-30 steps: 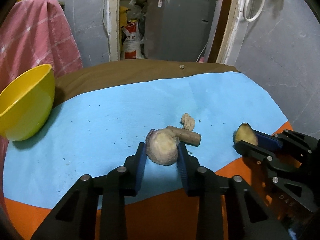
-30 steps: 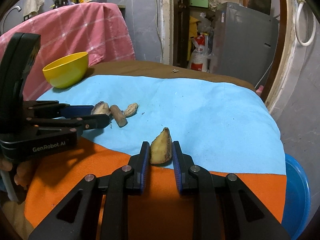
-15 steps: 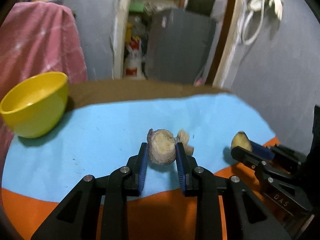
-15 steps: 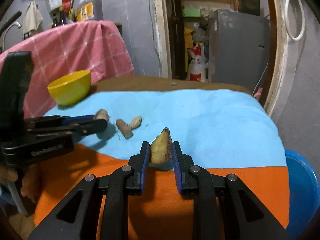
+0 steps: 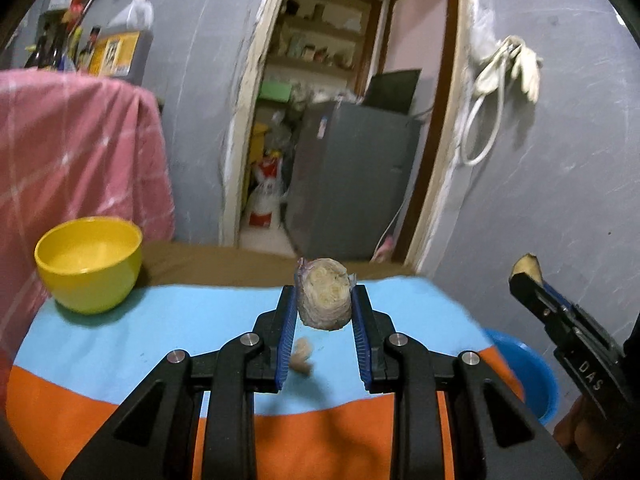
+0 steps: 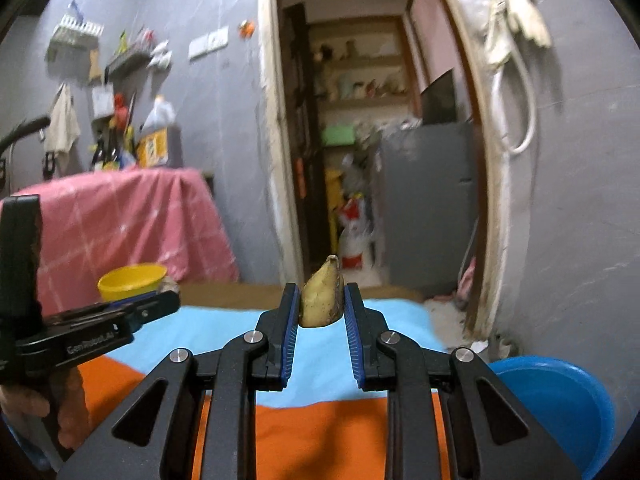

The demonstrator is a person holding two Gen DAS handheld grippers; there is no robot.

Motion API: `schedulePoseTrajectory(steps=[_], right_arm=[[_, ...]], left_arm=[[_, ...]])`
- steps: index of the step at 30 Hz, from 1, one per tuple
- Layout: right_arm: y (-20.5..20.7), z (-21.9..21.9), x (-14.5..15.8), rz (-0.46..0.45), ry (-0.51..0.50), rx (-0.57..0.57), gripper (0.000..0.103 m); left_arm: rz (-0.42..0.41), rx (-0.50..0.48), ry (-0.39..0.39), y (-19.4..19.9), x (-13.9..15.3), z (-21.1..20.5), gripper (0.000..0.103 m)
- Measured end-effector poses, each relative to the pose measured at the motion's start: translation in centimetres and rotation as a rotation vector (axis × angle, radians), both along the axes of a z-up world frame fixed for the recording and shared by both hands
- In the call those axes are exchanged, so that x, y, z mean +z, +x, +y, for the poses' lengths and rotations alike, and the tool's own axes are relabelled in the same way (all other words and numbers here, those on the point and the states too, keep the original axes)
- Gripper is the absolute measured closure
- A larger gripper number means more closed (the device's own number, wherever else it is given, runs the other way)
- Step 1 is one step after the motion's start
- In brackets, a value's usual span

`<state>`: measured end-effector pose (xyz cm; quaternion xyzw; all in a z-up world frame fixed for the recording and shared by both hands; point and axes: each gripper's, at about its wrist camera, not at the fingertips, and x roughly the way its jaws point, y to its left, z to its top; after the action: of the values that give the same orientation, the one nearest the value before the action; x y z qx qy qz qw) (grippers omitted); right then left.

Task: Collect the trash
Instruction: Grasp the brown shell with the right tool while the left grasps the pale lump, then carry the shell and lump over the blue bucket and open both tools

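Presently, two items of trash in hand, both raised clear of the table so I can carry them, I judge, to the blue basin (image 6: 560, 396) at my right.

- My left gripper (image 5: 323, 312) clamps a rough, fibrous pale stub (image 5: 323, 298), cut face layered.
- My right gripper (image 6: 321, 306) pinches a tapered yellowish peel piece (image 6: 321, 300), speckled.
- One frayed scrap (image 5: 301, 358) remains on the blue cloth (image 5: 160, 320).

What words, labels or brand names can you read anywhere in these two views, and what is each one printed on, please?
"DAS": white letters on the body of the right claw, seen from the left wrist; the rest is out of frame.
"GenRobot.AI": on the body of the left claw, seen from the right wrist, slightly blurred.
The yellow box and the grey fridge sticker carry print too blurred to read.
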<state>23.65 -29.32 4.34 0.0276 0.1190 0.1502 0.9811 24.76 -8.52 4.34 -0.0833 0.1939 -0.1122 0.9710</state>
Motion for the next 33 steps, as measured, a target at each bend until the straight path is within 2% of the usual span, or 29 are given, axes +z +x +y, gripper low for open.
schedulePoseTrajectory(steps=[8,15,21,33], right_arm=[[-1.9,-4.6,1.3,-0.105,0.048,-0.155,0.083],[-3.2,-8.6,1.4,-0.12,0.033,-0.279,0.082],[-3.1,-12.2,0.7,-0.053,0.061,-0.379,0.082],[-1.3,-16.6,-1.4,0.137,0.162,-0.453,0.082]], left_arm=[[-0.07,-0.103,-0.011,-0.5,2.2,-4.9,0.08],[-0.061,-0.219,0.0,-0.1,2.1,-10.2,0.08],[0.023,-0.34,0.031,0.9,1.0,-15.0,0.08],[0.192,-0.422,0.091,3.2,-3.4,-20.1,0.08]])
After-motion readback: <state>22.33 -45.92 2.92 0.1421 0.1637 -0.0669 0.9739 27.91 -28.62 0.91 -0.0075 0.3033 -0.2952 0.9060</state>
